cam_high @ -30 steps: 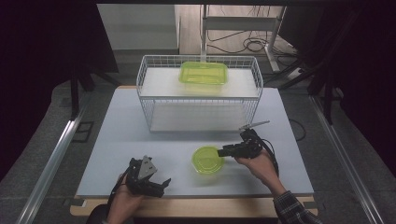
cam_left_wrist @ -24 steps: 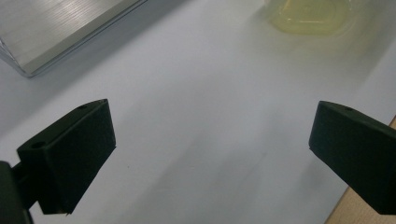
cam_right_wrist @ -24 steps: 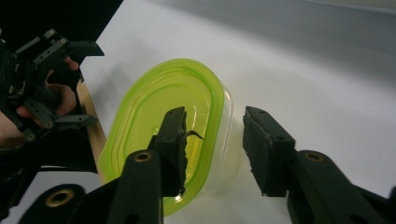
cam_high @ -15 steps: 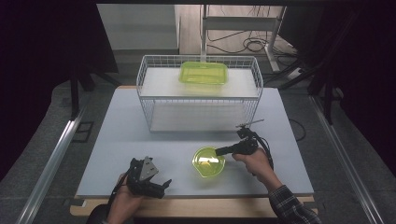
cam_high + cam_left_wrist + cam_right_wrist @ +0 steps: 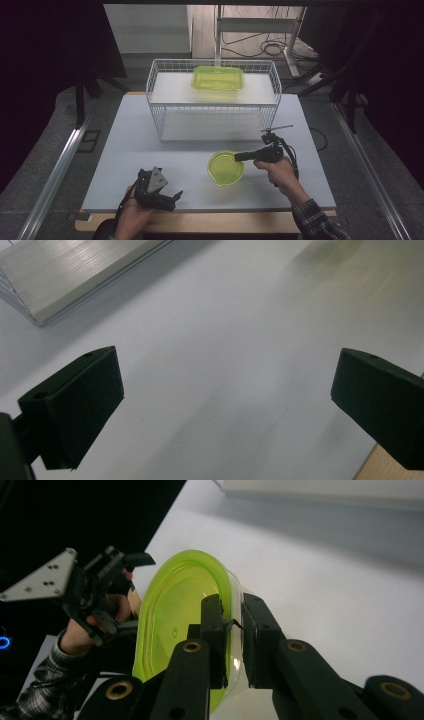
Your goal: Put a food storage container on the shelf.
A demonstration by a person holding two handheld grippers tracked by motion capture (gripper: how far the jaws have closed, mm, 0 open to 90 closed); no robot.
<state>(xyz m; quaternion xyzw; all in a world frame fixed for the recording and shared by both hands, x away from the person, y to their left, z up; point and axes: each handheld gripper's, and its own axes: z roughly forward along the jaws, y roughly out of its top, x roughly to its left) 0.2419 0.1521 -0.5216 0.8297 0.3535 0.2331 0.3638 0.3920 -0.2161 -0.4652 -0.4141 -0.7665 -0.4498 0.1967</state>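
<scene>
Right gripper point(image 5: 239, 156), centre-right of the high view, had its fingers point(image 5: 215, 630) clamped on the rim of the green bowl point(image 5: 226, 168), one inside, one outside. Bowl sat lower centre on the bench point(image 5: 125, 145), in front of the wire basket point(image 5: 160, 107). Left gripper point(image 5: 175, 197), lower left, fingers point(image 5: 75, 410) wide apart over bare bench. A green tray point(image 5: 218, 78) lay atop the basket.

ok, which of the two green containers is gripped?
The round green bowl on the table near the front, its rim clamped by the right gripper. The rectangular green container sits untouched atop the wire rack.
</scene>
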